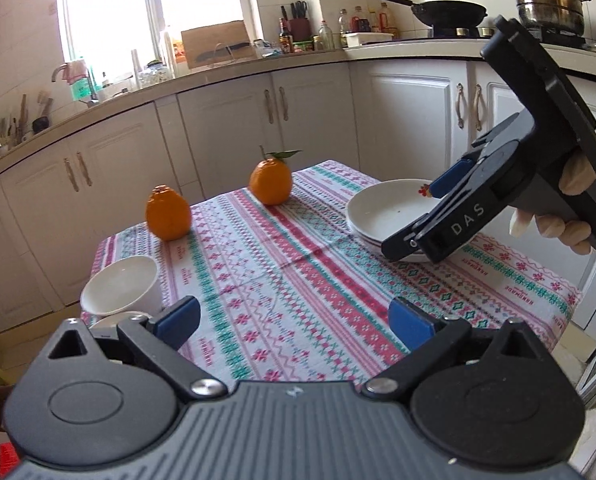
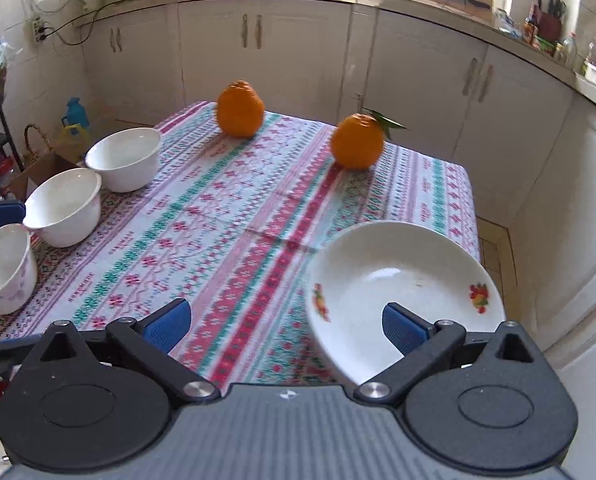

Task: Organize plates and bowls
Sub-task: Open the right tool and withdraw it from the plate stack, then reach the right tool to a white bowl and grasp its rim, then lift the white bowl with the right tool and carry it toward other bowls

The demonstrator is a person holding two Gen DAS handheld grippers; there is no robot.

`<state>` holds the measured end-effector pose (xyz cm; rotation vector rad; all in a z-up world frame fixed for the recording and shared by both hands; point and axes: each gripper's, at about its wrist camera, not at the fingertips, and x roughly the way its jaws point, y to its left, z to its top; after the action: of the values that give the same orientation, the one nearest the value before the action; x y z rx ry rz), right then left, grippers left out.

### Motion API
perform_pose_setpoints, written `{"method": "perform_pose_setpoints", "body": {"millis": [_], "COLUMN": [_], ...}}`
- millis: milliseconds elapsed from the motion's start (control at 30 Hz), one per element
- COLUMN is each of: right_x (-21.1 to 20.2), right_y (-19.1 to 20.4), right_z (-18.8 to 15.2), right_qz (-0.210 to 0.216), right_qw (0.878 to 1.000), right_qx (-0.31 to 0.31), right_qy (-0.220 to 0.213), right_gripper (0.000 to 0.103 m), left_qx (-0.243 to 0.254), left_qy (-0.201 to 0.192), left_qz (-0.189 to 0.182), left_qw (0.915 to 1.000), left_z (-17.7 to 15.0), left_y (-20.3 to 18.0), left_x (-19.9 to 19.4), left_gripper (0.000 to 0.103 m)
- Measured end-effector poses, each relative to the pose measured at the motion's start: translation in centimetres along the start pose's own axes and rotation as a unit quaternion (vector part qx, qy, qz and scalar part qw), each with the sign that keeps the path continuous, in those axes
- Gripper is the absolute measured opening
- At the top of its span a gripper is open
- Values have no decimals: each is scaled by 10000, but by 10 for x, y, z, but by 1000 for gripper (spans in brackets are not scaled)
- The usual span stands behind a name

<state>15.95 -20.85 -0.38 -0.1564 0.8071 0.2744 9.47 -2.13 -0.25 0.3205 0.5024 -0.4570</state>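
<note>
Apparently untouched, plates [image 2: 405, 280] lie just beneath right gripper [image 2: 286, 326]

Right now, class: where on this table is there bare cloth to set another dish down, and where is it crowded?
Free: the wide middle of the tablecloth, bordered by the two oranges behind, the bowls at the left edge and the plates on the right. Crowded: the left edge, three bowls close together, and the plates' corner.

You're looking at glossy white ceramic plates [image 2: 405, 276] and bowls [image 2: 64, 206] on a woven, matt patterned tablecloth [image 2: 226, 232].
</note>
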Motion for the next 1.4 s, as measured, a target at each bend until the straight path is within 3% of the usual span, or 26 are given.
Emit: {"method": "perform_pose_setpoints", "body": {"millis": [167, 500, 900, 1167, 1400], "right_x": [3, 12, 34, 66, 79], "right_y": [45, 121, 187, 200, 195], "right_z": [7, 28, 34, 38, 37], "right_qz": [155, 969, 2354, 2792, 3046], "right_qw": [9993, 9912, 9616, 9515, 9456], "right_qx": [-325, -847, -1401, -1266, -1054], "right_qy": [-113, -320, -176, 264, 448], "right_gripper": [103, 103, 101, 80, 69], "left_qx": [-168, -644, -951, -998, -987], "left_qy": [58, 362, 689, 722, 742], "left_qz": [350, 771, 586, 399, 364], "left_qw": [9992, 9943, 9913, 9916, 9917], "left_z": [-22, -70, -108, -114, -113], "left_y": [26, 71, 98, 101, 102], "left_x": [-28, -60, -47, -36, -32], "left_gripper": [100, 100, 99, 89, 86]}}
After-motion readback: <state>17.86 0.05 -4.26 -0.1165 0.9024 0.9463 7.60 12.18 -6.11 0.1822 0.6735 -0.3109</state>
